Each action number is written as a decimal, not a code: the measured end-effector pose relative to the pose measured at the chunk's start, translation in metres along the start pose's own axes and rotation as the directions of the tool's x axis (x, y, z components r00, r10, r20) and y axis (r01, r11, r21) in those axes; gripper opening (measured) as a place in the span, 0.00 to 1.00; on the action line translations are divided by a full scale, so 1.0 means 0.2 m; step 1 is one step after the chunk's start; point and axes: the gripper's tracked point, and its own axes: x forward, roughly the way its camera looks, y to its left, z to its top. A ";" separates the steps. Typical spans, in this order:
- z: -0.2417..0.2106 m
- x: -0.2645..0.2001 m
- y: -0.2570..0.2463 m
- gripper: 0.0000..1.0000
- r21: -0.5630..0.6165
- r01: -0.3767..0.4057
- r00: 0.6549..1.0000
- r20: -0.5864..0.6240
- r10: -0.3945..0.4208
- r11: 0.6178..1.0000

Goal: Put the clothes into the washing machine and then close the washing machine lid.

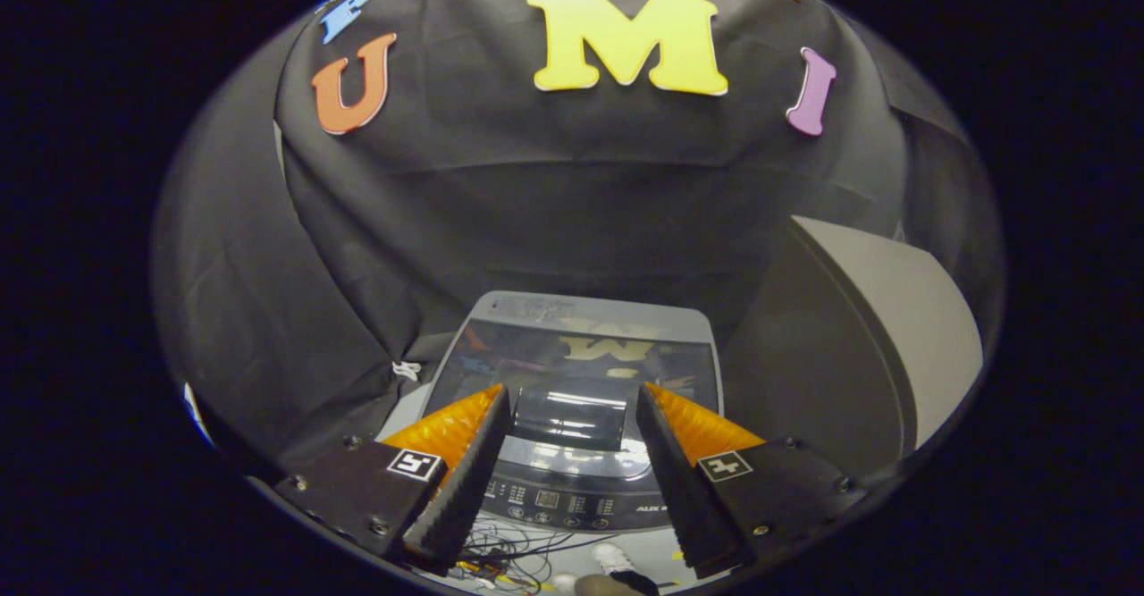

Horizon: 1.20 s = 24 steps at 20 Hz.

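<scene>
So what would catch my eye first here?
Probably the open gripper, its two fingers spread wide and holding nothing. Just beyond them sits the washer, its glossy dark lid shut. A big grey box stands beside the washer.

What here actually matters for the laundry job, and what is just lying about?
For the job:
- washing machine, just beyond the fingers
- its lid, lying flat and shut
- gripper, fingers apart, holding nothing

Just there:
- grey box beside the machine
- loose wires on the floor
- a shoe
</scene>
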 end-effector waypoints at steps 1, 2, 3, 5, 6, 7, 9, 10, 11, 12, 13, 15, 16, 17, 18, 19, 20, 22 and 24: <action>0.03 -0.07 -0.01 0.90 0.003 -0.007 1.000 0.027 0.007 1.000; 0.06 -0.14 -0.04 0.90 0.006 -0.014 0.998 0.054 0.013 1.000; 0.08 -0.22 -0.06 0.90 0.007 -0.025 0.996 0.087 0.024 1.000; 0.15 -0.40 -0.13 0.90 0.002 -0.041 0.986 0.163 0.040 0.999; 0.18 -0.50 -0.18 0.90 -0.002 -0.043 0.979 0.201 0.043 0.999; 0.20 -0.60 -0.24 0.90 0.000 -0.047 0.970 0.240 0.045 0.999; 0.22 -0.79 -0.37 0.91 0.009 -0.052 0.948 0.315 0.046 0.999; 0.23 -0.89 -0.44 0.91 0.019 -0.048 0.937 0.348 0.039 0.999; 0.20 -0.99 -0.52 1.00 0.031 -0.042 0.927 0.375 0.028 0.999; 0.17 -1.09 -0.62 1.00 0.047 -0.031 0.917 0.399 0.010 0.998; 0.14 -1.18 -0.72 1.00 0.063 -0.020 0.906 0.424 -0.008 0.998; 0.04 -1.33 -0.93 1.00 0.088 0.019 0.888 0.456 -0.057 0.996; -0.02 -1.39 -1.04 1.00 0.097 0.047 0.878 0.471 -0.088 0.994; -0.09 -1.47 -1.14 1.00 0.110 0.072 0.869 0.480 -0.116 0.991; -0.16 -1.54 -1.25 1.00 0.125 0.089 0.863 0.485 -0.139 0.988; -0.23 -1.61 -1.33 1.00 0.143 0.097 0.860 0.486 -0.155 0.985; -0.30 -1.66 -1.41 1.00 0.164 0.103 0.861 0.480 -0.170 0.981; -0.44 -1.76 -1.57 1.00 0.189 0.123 0.867 0.457 -0.198 0.974; -0.58 -1.87 -1.69 1.00 0.196 0.141 0.869 0.445 -0.216 0.970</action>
